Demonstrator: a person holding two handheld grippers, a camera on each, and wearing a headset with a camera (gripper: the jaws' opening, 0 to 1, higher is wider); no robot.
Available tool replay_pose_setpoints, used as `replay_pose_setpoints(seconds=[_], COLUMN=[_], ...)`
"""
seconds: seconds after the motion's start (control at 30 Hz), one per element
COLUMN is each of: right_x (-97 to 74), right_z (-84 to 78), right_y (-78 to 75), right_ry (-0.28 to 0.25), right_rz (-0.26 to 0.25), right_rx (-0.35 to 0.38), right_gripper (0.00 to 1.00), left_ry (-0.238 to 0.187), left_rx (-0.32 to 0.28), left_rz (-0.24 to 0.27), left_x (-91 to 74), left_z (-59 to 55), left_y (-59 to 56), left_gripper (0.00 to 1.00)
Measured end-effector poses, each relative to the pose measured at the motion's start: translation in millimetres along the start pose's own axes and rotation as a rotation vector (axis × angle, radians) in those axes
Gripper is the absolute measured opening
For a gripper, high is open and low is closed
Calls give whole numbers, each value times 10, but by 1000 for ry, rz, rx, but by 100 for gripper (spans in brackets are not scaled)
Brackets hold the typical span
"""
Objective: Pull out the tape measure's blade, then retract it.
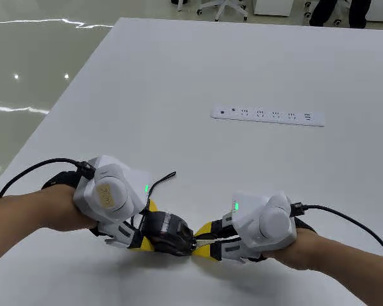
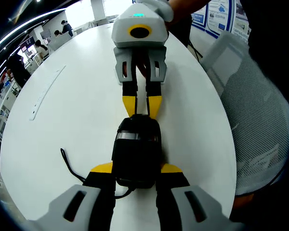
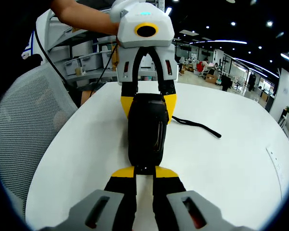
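A black tape measure (image 1: 169,233) sits low over the white table (image 1: 198,76), near its front edge. My left gripper (image 1: 154,228) is shut on its case from the left. In the left gripper view the case (image 2: 136,147) fills the space between my yellow-tipped jaws, left gripper (image 2: 136,168). My right gripper (image 1: 201,241) faces it from the right, shut on the blade tip (image 1: 207,241) right at the case mouth. Only a very short piece of blade shows. The right gripper view has the tape measure (image 3: 144,127) just beyond my right gripper (image 3: 144,172). Its black wrist strap (image 1: 163,180) trails on the table.
A white power strip (image 1: 268,116) lies flat further back on the table. Black cables (image 1: 32,171) run from both grippers past the table's front edge. A mesh chair back (image 2: 250,120) stands beside the table. Distant people and shelving appear in the gripper views.
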State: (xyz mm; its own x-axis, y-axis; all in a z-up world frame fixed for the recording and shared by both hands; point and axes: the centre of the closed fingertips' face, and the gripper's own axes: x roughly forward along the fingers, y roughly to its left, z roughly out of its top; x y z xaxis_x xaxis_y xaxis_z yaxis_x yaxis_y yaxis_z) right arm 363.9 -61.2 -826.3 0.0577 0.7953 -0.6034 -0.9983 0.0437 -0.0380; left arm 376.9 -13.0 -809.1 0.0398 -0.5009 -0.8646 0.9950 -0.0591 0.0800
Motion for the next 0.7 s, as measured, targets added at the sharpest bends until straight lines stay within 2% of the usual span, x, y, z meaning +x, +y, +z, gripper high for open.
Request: replay_pose_setpoints(seconds=[0.7], right_x=[-68], right_z=[-21], right_y=[-11], right_ry=[8], right_rz=[10], right_rx=[11], right_gripper=[10], left_ry=[13], left_rx=[-3], left_rz=[0], left_x=[-6], left_z=[-20], left_y=[0], left_gripper=[26])
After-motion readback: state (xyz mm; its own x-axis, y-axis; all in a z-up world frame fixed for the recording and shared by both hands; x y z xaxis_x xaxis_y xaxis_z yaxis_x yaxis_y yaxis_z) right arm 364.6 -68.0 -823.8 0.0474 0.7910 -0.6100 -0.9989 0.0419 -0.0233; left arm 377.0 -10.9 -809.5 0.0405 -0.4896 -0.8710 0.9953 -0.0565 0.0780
